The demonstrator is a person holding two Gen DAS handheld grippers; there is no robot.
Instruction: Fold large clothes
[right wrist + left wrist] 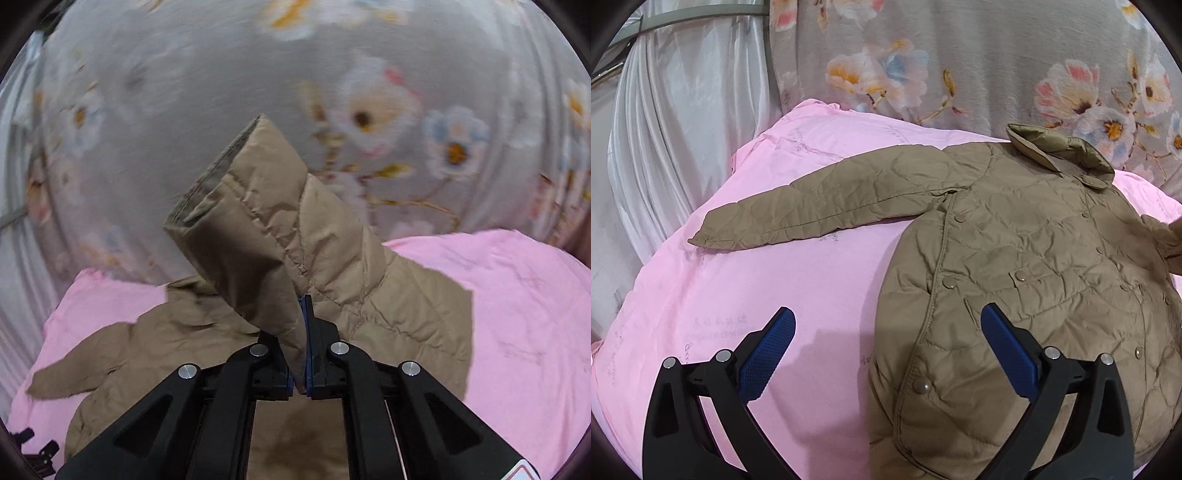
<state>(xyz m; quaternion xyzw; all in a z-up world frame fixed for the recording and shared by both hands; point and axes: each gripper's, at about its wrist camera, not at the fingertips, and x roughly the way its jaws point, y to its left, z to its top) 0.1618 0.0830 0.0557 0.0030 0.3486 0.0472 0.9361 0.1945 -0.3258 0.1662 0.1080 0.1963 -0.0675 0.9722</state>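
A tan quilted jacket [1027, 280] lies front-up on a pink quilt [783, 288], collar toward the far side, one sleeve [820, 206] stretched out flat to the left. My left gripper [886, 332] hovers open over the jacket's near left edge, blue pads wide apart and nothing between them. In the right wrist view my right gripper [303, 332] is shut on the jacket's other sleeve [266, 221]; the cuff stands up above the jaws, lifted off the quilt [517, 295]. The jacket's body [177, 339] lies below.
A grey flowered blanket [979, 62] hangs behind the quilt. A white satin curtain [676, 122] hangs at the left. The far background in the right wrist view is smeared by motion.
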